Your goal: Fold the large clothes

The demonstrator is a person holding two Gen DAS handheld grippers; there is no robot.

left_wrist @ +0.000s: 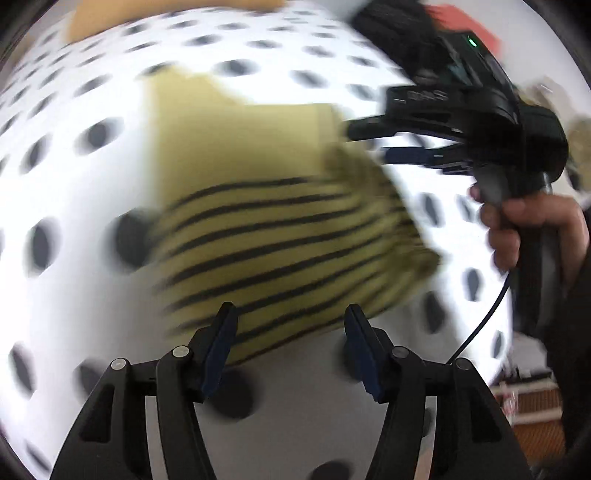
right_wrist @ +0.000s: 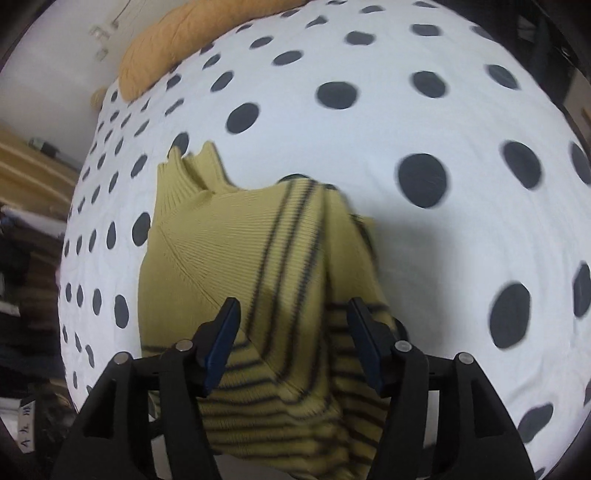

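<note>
From your left wrist camera, the yellow striped sweater [left_wrist: 280, 236] lies on the white bedcover with dark dots [left_wrist: 66, 206], folded so a plain yellow part shows beyond the striped part. An orange cushion [left_wrist: 173, 9] sits at the far edge of the bed, and something red [left_wrist: 469, 22] shows past the far right corner. Your right gripper [left_wrist: 373, 142] reaches in from the right, level over the far right side of the sweater, with your right hand [left_wrist: 532, 229] around its handle and a black cable hanging below. Your left gripper [left_wrist: 291, 314] stands released, its jaws well apart with nothing pressed between them; the sweater's near striped edge shows in the gap, beyond the tips (whether the left pad brushes the knit, I cannot tell). This whole view is smeared, so the sweater's edges are soft.

From your right wrist camera, the sweater [right_wrist: 236, 258] is bunched into a ridge running away from you, its ribbed collar [right_wrist: 177, 177] at the far left. The orange cushion [right_wrist: 162, 48] lies at the head of the dotted bedcover [right_wrist: 406, 110], and cluttered dark shelves fill the left edge, too dim to read. Your right gripper [right_wrist: 291, 314] is also released, jaws wide, straddling the ridge without clamping it. The sweater's near edge is hidden under the gripper body.
</note>
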